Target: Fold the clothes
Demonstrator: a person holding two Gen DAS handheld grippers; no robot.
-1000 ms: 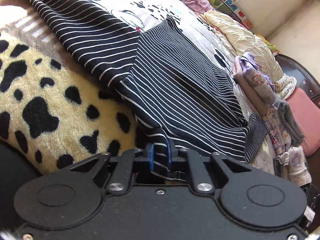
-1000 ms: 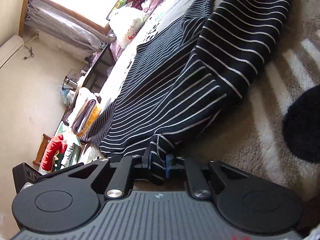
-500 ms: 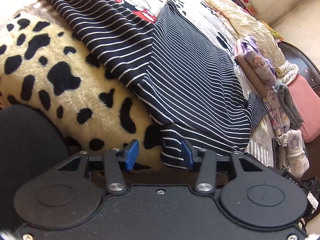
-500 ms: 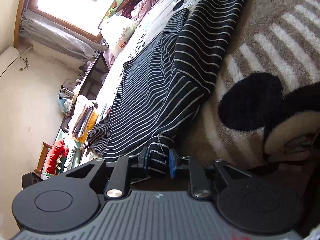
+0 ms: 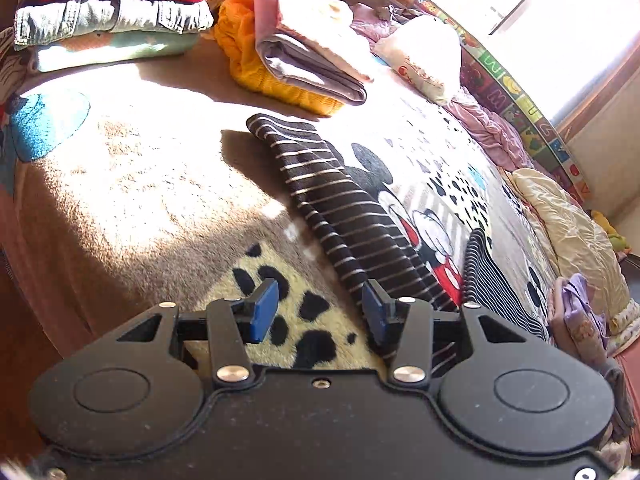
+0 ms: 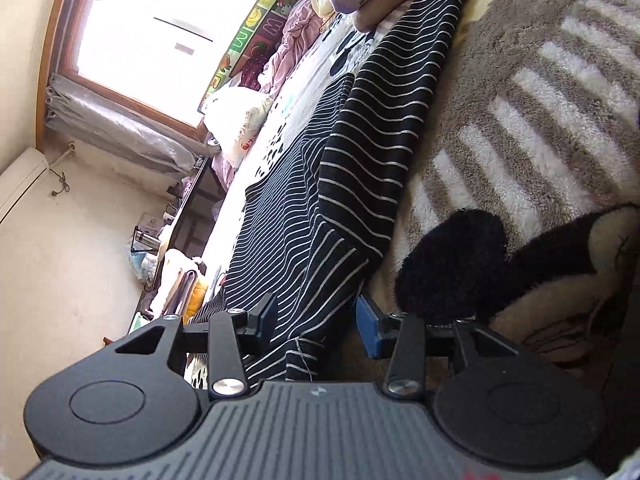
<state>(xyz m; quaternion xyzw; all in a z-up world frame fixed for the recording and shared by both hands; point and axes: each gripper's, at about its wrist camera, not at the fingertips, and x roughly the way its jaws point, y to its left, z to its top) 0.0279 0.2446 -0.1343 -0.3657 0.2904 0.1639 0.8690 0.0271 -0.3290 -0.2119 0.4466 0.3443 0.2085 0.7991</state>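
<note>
A black garment with thin white stripes (image 5: 348, 208) lies spread on a plush cartoon-print blanket (image 5: 140, 184), one long sleeve running away toward the folded piles. My left gripper (image 5: 320, 314) stands open over the spotted patch of the blanket, with only blanket between its blue pads; the sleeve passes just by the right pad. In the right wrist view the same striped garment (image 6: 360, 168) stretches up the bed. My right gripper (image 6: 316, 320) has its jaws opening, and a hem corner lies loose between the pads, which do not press on it.
Folded stacks sit at the far end: jeans and a red sweater (image 5: 112, 12), an orange knit under grey and pink pieces (image 5: 304, 56). A white pillow (image 5: 424, 52) and crumpled bedding (image 5: 568, 232) line the window side. Folded lilac clothes (image 5: 580, 320) lie at the right edge.
Both grippers let go of the striped garment and opened. The left one swung away leftward, now facing the sleeve and the folded stacks. The right one shifted a little along the hem.
</note>
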